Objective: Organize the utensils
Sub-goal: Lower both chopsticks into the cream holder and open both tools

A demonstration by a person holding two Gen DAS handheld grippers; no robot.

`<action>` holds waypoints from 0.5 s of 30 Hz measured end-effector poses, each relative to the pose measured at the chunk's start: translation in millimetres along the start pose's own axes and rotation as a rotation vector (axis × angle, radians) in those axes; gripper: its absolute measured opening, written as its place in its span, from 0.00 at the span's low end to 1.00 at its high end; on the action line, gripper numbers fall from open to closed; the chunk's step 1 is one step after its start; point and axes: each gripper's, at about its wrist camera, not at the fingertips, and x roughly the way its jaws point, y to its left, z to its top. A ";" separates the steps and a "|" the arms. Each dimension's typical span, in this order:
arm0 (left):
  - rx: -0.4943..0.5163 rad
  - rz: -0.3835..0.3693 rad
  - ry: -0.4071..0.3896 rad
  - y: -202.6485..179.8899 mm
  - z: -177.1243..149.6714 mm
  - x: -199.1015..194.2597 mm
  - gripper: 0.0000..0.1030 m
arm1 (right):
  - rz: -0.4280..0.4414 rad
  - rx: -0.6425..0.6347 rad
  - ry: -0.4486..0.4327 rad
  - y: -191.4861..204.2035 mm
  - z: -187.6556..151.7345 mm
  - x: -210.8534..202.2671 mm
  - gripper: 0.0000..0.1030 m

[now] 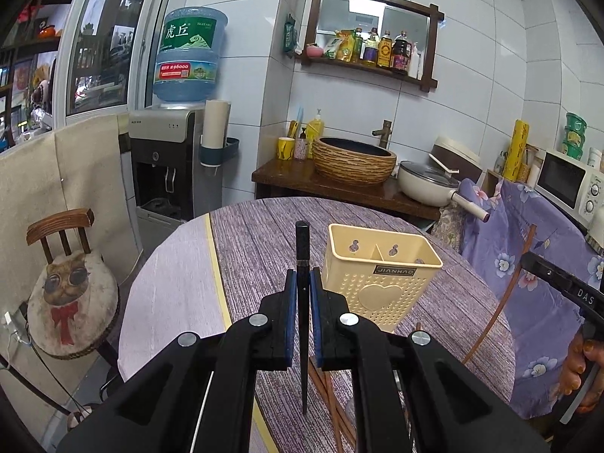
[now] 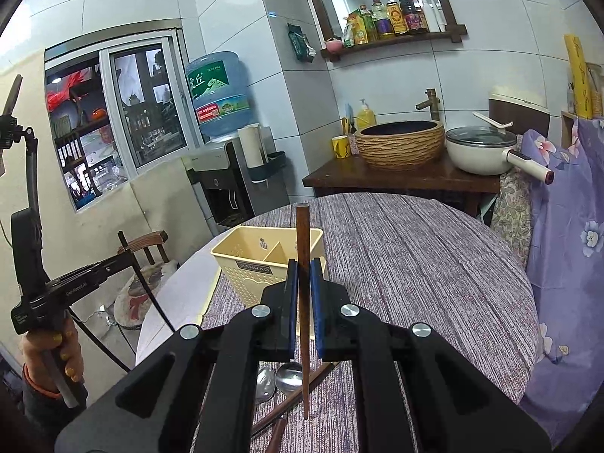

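From the left wrist view, the left gripper is seen with its blue-padded jaws drawn narrow and clamped on a thin black chopstick, which is held upright, its blunt end above the pads and its point hanging below them over the round table covered in purple-grey woven cloth; just beside it to the right, a cream perforated plastic utensil caddy with a heart embossed on its front is stood on the cloth, its divided compartments open to the top; brown wooden chopsticks are left lying on the table under the gripper; at the right edge the right gripper is glimpsed, gripped by a hand; behind the table a woven basin and a cream lidded pan are set on a dark wooden counter, and a water dispenser is placed against the tiled wall.

From the right wrist view, the right gripper is shown closed tight on a brown wooden chopstick, held vertical directly in front of the caddy, so that part of its rim is hidden; two metal spoons and more chopsticks are seen lying on the cloth below the jaws; at the left, the left gripper is carried by the other hand, well apart from the caddy.
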 end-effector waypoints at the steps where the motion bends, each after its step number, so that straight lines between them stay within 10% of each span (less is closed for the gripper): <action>1: 0.000 0.000 -0.003 0.4 1.3 -0.2 0.08 | 0.002 -0.003 -0.001 0.3 0.7 -0.5 0.08; 15: 0.011 -0.055 -0.024 1.9 45.5 -3.5 0.08 | 0.086 -0.029 -0.021 18.4 42.7 -0.3 0.08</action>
